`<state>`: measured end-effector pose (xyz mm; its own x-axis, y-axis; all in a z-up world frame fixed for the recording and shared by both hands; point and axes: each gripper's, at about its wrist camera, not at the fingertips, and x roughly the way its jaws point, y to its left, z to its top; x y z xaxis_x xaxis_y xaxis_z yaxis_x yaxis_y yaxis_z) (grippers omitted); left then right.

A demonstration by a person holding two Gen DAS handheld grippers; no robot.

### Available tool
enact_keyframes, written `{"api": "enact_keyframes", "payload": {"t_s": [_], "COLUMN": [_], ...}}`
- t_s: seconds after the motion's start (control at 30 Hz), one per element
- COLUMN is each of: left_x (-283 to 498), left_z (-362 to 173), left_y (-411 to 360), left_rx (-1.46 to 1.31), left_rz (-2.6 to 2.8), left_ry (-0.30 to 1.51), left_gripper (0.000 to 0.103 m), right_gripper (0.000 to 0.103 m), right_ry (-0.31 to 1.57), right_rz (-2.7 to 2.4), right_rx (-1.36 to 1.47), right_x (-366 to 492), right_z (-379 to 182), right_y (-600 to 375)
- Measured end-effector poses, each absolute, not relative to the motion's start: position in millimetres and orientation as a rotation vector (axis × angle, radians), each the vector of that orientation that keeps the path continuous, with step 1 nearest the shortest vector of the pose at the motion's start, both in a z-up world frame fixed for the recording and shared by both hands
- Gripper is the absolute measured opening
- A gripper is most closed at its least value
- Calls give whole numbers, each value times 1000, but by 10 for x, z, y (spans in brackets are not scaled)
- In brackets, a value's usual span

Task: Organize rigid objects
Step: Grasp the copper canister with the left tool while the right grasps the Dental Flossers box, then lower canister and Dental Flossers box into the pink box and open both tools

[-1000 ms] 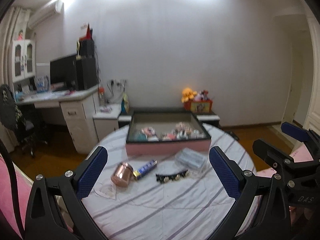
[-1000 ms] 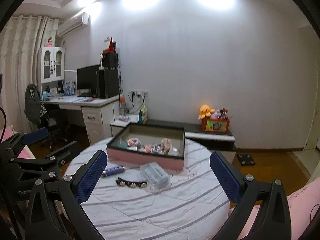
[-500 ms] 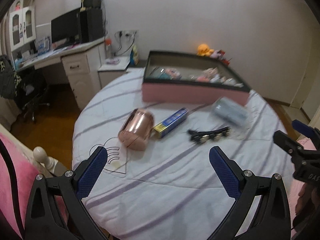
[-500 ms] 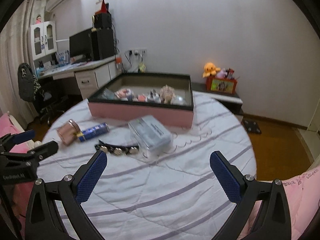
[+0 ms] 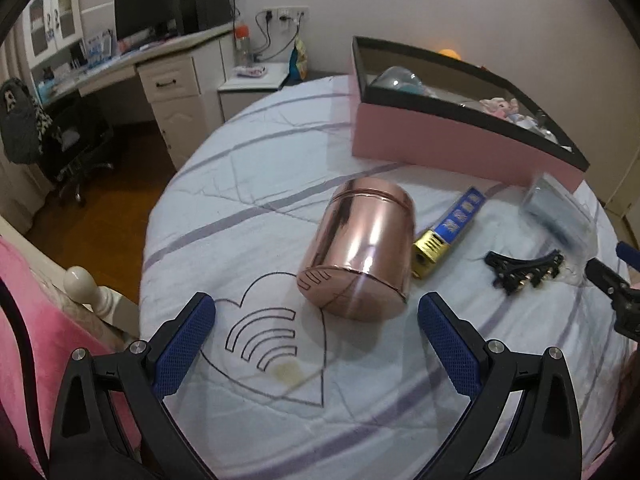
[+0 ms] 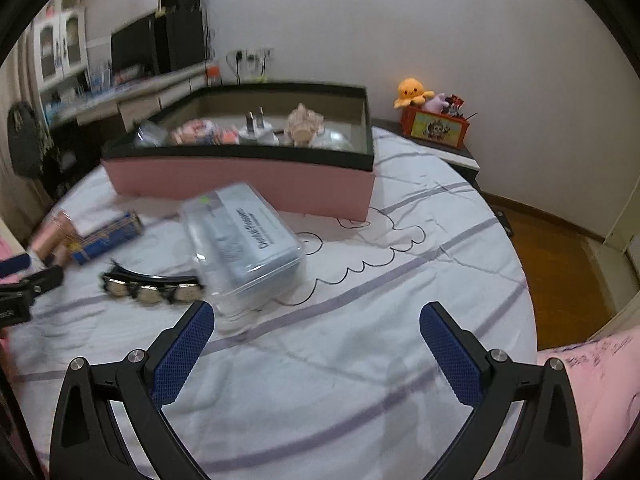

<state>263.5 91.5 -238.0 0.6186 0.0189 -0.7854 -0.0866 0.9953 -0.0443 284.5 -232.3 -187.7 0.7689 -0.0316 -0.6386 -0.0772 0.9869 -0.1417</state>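
- Round table (image 5: pixel 256 168) w/ white striped cloth carries everything.
- Pink box (image 6: pixel 240 178) w/ black rim sits at table's far side, small items inside.
- Clear plastic case (image 6: pixel 244 248) lies in front of box, blurred; far right in left cam.
- Copper tin (image 5: pixel 360 256) lies on its side, just ahead of left gripper (image 5: pixel 316 340); fingers spread wide, grasping nothing.
- Right gripper (image 6: pixel 316 344) also spread, empty, above bare cloth near case.
- Blue-gold tube (image 5: pixel 448 230) just beside tin.
- Black hair clip (image 5: pixel 524 272) btwn tube and case.
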Motion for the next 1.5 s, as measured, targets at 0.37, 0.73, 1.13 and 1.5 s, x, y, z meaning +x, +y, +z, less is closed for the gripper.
{"api": "enact_keyframes", "payload": {"t_s": [0.37,0.73,1.13,1.5], "left_x": [2857,2751,2192,1809], "left_z": [-2384,-2318,-1643,-1005], "left_y": [894,743,162,-215], "left_rx": [-40,4,-16,19], "left_rz": [48,37,-50,-82], "left_ry": [896,833,627,417], "left_gripper": [102,48,47,47], "right_gripper": [103,63,63,63], "right_ry": [785,781,539,332], "right_rz": [167,244,283,228], "right_rx": [-249,-221,-26,-43], "right_x": [3360,3400,2587,2048], "right_z": [-1949,-1969,-1478,-923], "right_y": [-2118,-2034,-2176,-2141]}}
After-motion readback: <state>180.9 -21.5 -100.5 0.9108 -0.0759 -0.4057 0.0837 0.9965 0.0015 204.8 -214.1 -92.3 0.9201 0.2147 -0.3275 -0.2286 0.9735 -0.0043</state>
